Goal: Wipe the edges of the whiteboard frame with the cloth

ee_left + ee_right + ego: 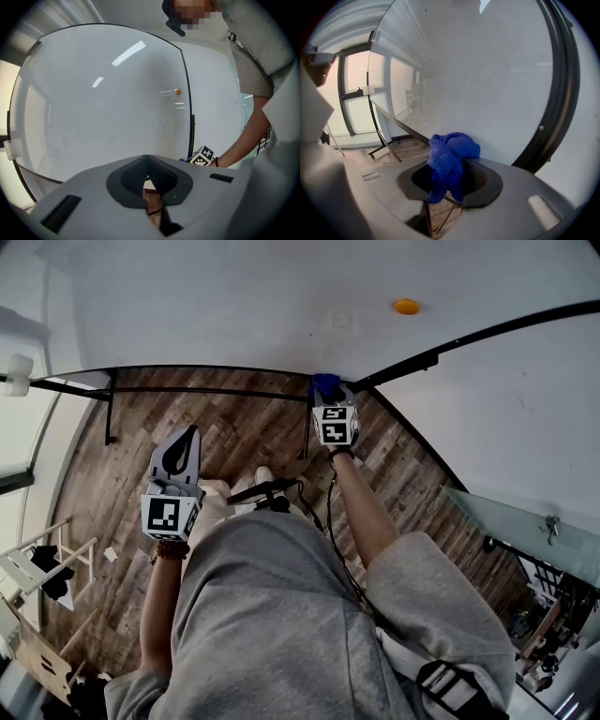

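The whiteboard [281,296] stands ahead of me, edged by a black frame [206,368]. A bunched blue cloth [325,384] is pressed at the lower corner, where the bottom rail meets the side rail [487,332]. My right gripper [328,395] is shut on it. In the right gripper view the cloth [452,149] bulges out of the right gripper [451,169], touching the board just above the bottom rail [401,123], with the side rail [563,93] to its right. My left gripper [188,435] hangs lower left, shut and empty, apart from the board. In its own view the left gripper [147,161] faces the board.
An orange magnet [406,307] sticks on the board. The black stand legs [110,413] rest on the wooden floor [244,437]. A glass-topped table [525,526] is at the right, a wooden chair [33,568] at the left. The right gripper's marker cube [202,156] shows in the left gripper view.
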